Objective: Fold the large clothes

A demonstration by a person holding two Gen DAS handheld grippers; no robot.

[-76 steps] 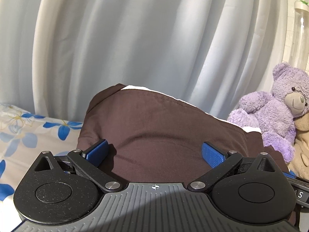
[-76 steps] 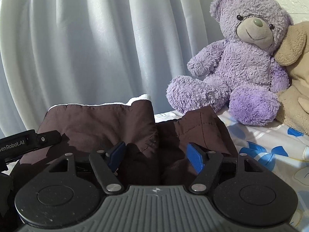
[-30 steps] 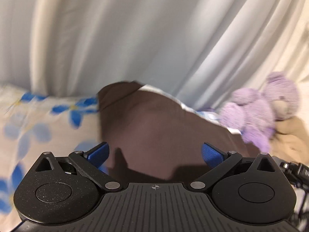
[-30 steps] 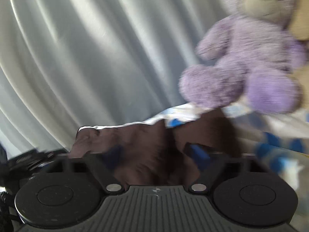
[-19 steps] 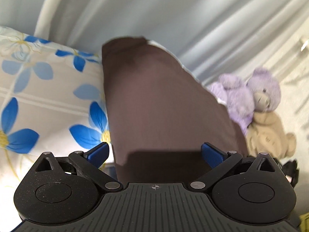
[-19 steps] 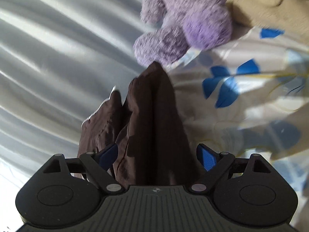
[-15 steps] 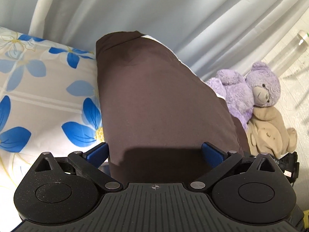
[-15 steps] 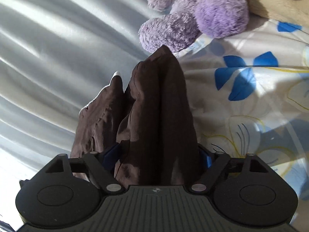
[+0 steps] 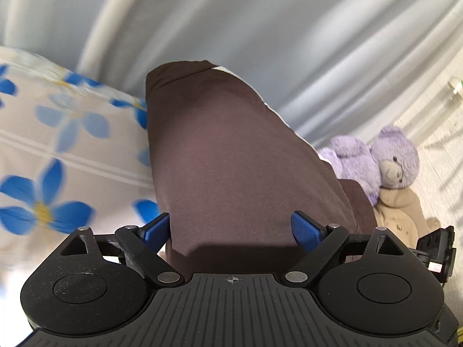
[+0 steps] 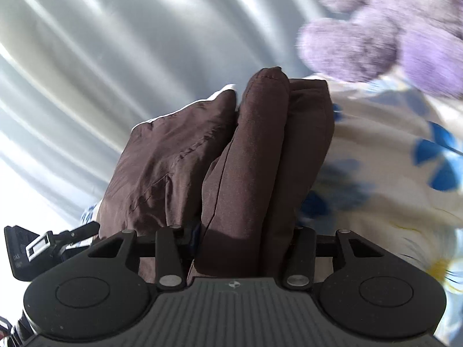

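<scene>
Step in hand: gripping the near edge of the brown garment [image 9: 240,156], which lies on the bed [image 9: 58,150] reaching toward its far, curtained edge. Left claw [image 9: 230,228] stands wide, just closing, straddling cloth unpinched. Right claw [image 10: 246,237] has been closing onto bunched folds. Next: firm both grips, then lift together.

brown garment [image 9: 231,159] between jaws (closing), floral bedsheet [image 9: 58,144]

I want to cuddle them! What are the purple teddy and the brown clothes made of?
Purple teddy: looks like soft, fuzzy plush, with shaggy fur. Brown clothes: probably thin woven cloth, smooth and matte, with soft creases and stitched seams in the right wrist view.
</scene>
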